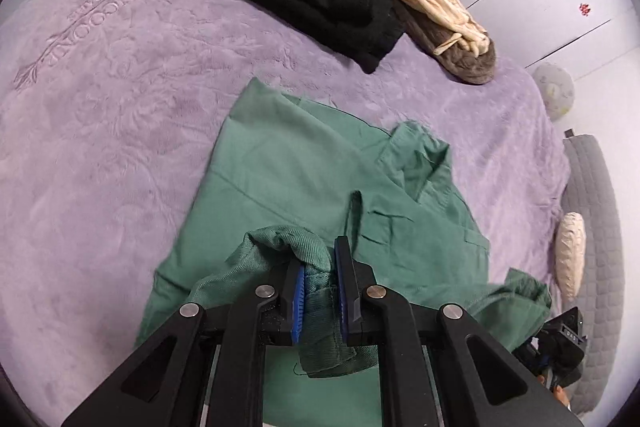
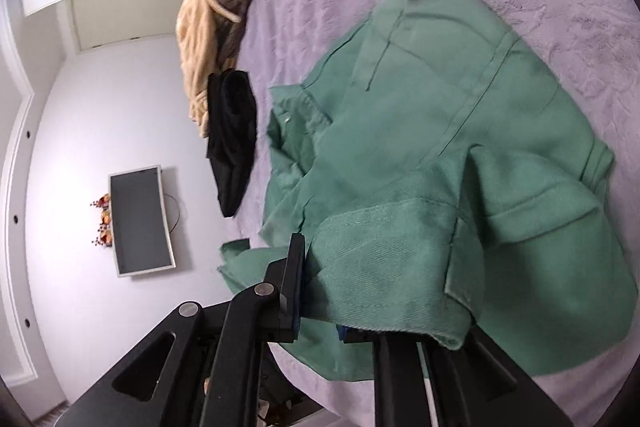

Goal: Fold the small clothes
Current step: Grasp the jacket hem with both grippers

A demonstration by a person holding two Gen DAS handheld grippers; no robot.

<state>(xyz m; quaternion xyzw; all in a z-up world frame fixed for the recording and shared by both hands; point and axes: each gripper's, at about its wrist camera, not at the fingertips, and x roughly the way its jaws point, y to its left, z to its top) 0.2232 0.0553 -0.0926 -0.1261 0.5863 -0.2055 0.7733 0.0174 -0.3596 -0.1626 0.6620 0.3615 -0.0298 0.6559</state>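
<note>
Both wrist views look down closely over the green garment [image 1: 320, 187] on the bed [image 1: 100, 107].

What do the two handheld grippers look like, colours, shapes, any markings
Both are matte black plastic. The left gripper has two straight fingers with ribbed blue pads on their inner faces, carried on angular linkage arms with triangular cut-outs and round silver pivot pins. The right gripper shows the same black arms, cut-outs and silver pins, with only a sliver of blue pad visible. No cables or sleeves show.
</note>
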